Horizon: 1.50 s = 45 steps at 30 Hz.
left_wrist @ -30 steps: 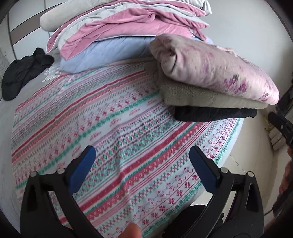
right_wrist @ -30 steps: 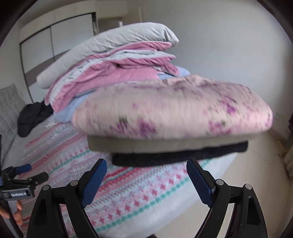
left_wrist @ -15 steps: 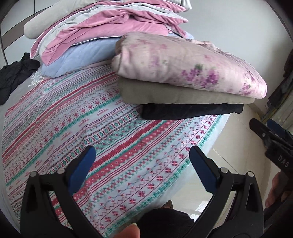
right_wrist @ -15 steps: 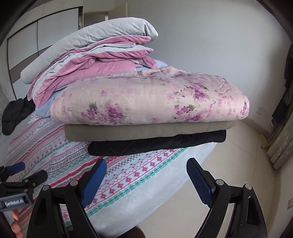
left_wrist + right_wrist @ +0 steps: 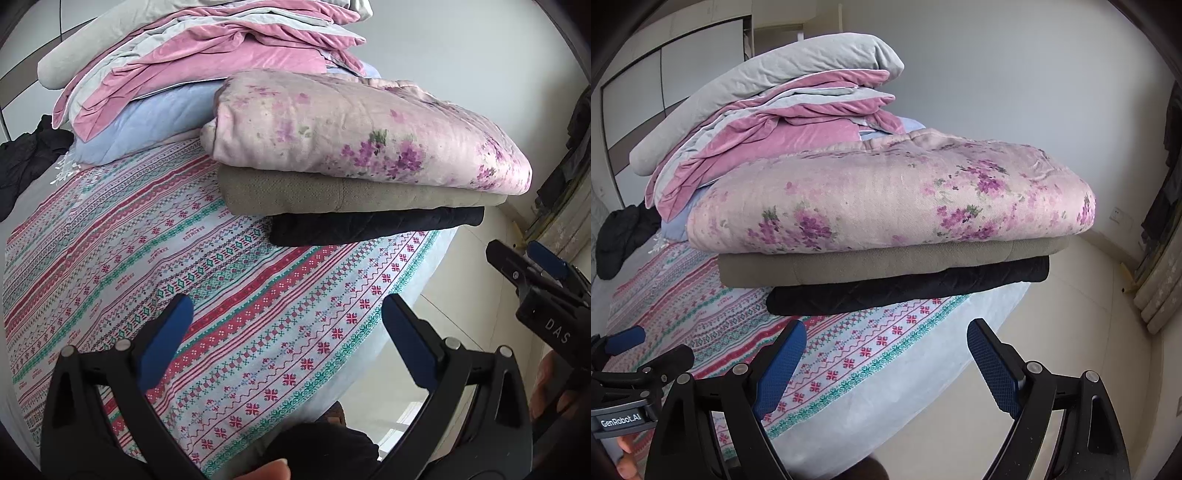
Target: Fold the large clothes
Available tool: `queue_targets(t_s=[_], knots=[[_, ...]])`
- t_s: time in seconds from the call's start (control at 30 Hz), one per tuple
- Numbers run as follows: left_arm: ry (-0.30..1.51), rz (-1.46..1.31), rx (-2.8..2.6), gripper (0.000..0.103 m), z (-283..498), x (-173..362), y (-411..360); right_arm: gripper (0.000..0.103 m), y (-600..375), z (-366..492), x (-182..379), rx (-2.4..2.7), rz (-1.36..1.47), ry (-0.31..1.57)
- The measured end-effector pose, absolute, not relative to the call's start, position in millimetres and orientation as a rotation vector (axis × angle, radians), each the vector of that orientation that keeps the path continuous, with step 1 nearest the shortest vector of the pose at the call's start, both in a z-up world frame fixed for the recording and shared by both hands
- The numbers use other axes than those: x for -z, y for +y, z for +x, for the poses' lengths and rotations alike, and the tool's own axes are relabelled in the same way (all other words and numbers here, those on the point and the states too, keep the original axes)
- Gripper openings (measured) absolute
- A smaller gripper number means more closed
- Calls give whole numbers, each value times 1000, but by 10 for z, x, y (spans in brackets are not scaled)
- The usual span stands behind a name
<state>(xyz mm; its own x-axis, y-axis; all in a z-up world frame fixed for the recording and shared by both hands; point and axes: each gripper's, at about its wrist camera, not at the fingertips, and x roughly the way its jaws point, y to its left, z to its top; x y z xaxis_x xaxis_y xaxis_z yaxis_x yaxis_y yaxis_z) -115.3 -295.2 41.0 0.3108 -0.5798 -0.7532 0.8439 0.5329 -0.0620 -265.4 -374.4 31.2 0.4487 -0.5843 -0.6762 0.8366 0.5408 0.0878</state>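
Observation:
Three folded pieces are stacked near the bed's right corner: a pink floral padded piece (image 5: 351, 133) (image 5: 886, 199) on top, a taupe one (image 5: 295, 195) (image 5: 849, 266) under it, and a dark quilted one (image 5: 369, 225) (image 5: 905, 288) at the bottom. My left gripper (image 5: 286, 306) hovers open over the patterned sheet (image 5: 147, 240) in front of the stack, with nothing between its fingers. My right gripper (image 5: 886, 328) is open too, above the bed's edge and short of the stack. Each gripper shows in the other's view: the right gripper (image 5: 528, 266) at the right edge, the left gripper (image 5: 628, 347) at the lower left.
A tall pile of pink, grey and blue bedding (image 5: 221, 55) (image 5: 775, 110) rises behind the stack. A crumpled black garment (image 5: 26, 158) (image 5: 620, 232) lies at the bed's far left. Pale floor (image 5: 1071, 350) lies right of the bed, with a curtain (image 5: 1160, 288) and wall beyond.
My left gripper has swung to the right, so the folded stack now sits nearer the middle of its view and the right gripper shows more. Both stay open.

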Motion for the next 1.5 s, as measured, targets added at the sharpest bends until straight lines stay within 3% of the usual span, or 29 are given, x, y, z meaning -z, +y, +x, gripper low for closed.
queue_targets(t_s=[1.5], knots=[[820, 368, 1016, 101, -1219, -484, -3010, 90, -3727, -2691, -366, 924, 456, 620]])
